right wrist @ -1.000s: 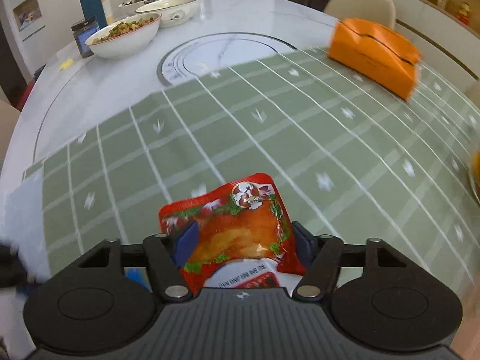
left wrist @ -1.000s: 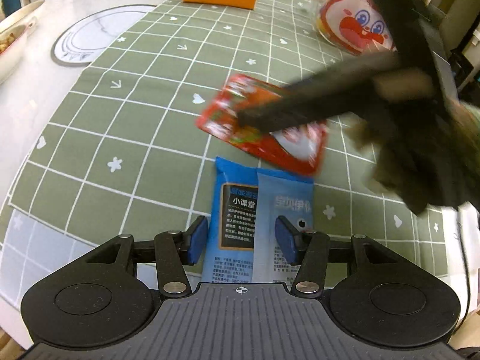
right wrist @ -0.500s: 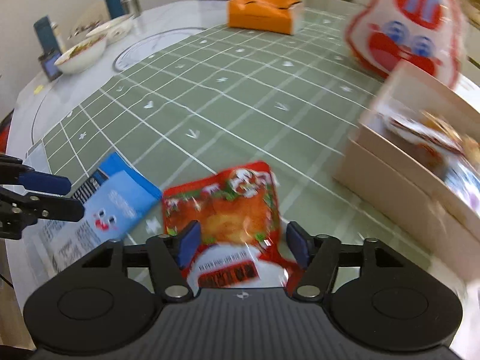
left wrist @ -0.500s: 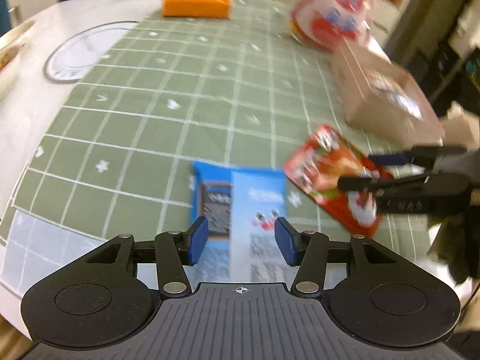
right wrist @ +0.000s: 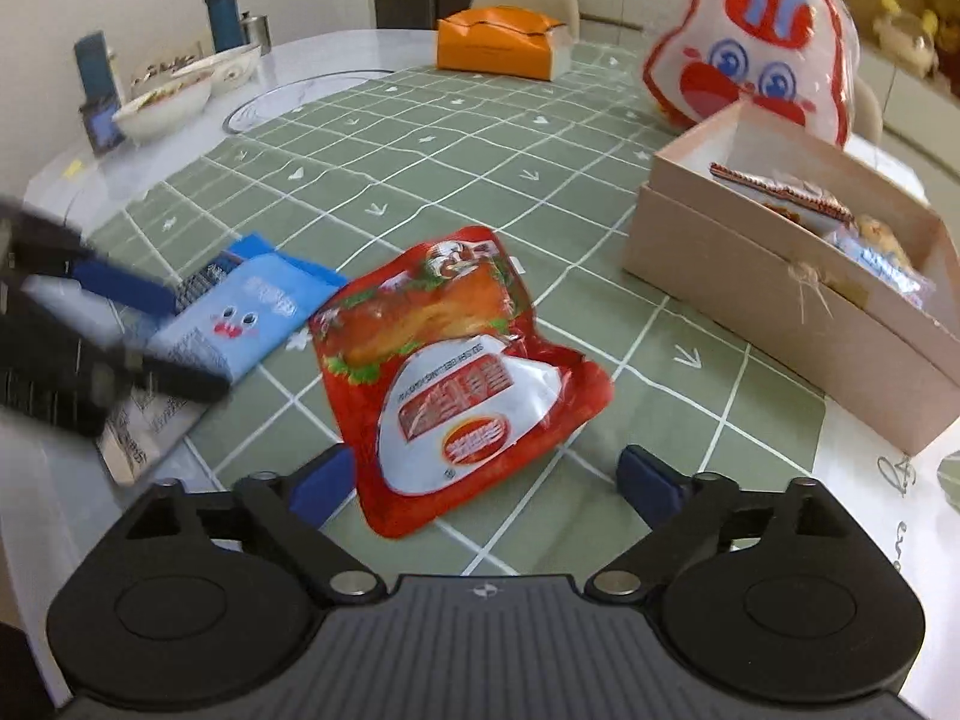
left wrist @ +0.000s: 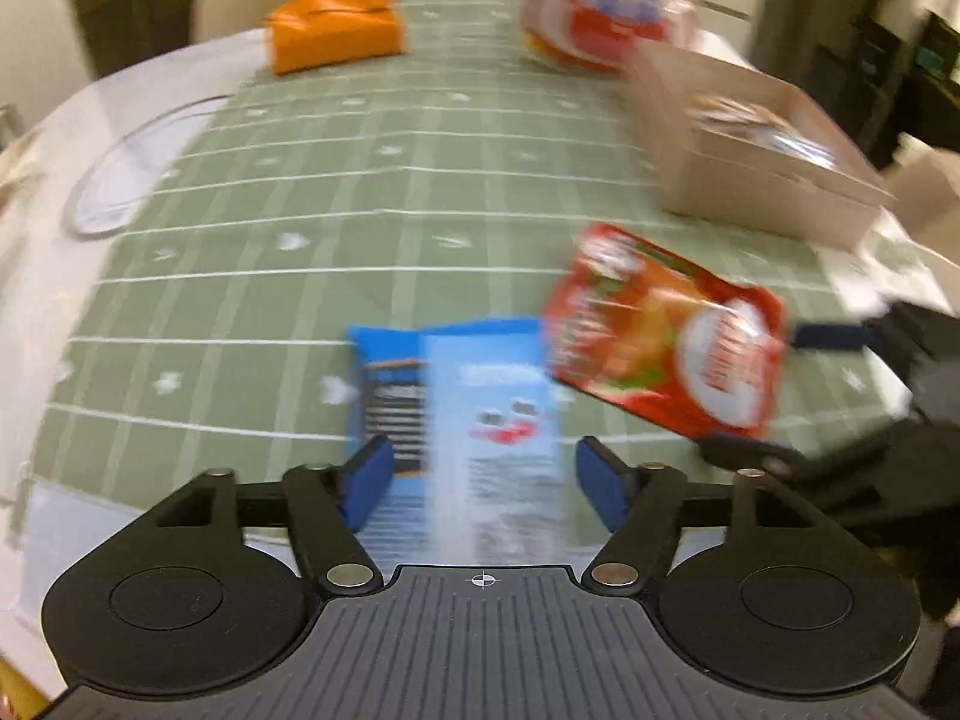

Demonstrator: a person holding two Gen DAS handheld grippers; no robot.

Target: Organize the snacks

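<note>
A red snack pouch (right wrist: 456, 372) lies flat on the green grid mat; it also shows in the left wrist view (left wrist: 666, 336). My right gripper (right wrist: 486, 480) is open, its jaws wide on either side of the pouch's near end, apart from it. A blue snack packet (left wrist: 468, 414) lies between the jaws of my open left gripper (left wrist: 486, 480); the right wrist view shows the packet (right wrist: 240, 318) left of the pouch. A beige cardboard box (right wrist: 798, 300) with several snacks inside stands to the right.
An orange box (right wrist: 498, 48) sits at the far side of the mat. A rabbit-shaped snack bag (right wrist: 750, 42) stands behind the beige box. Bowls (right wrist: 162, 102) and bottles stand at the far left on the white table.
My right gripper has opened wider and let go of the red pouch, which now lies on the mat near the box. My left gripper has opened wider around the blue packet.
</note>
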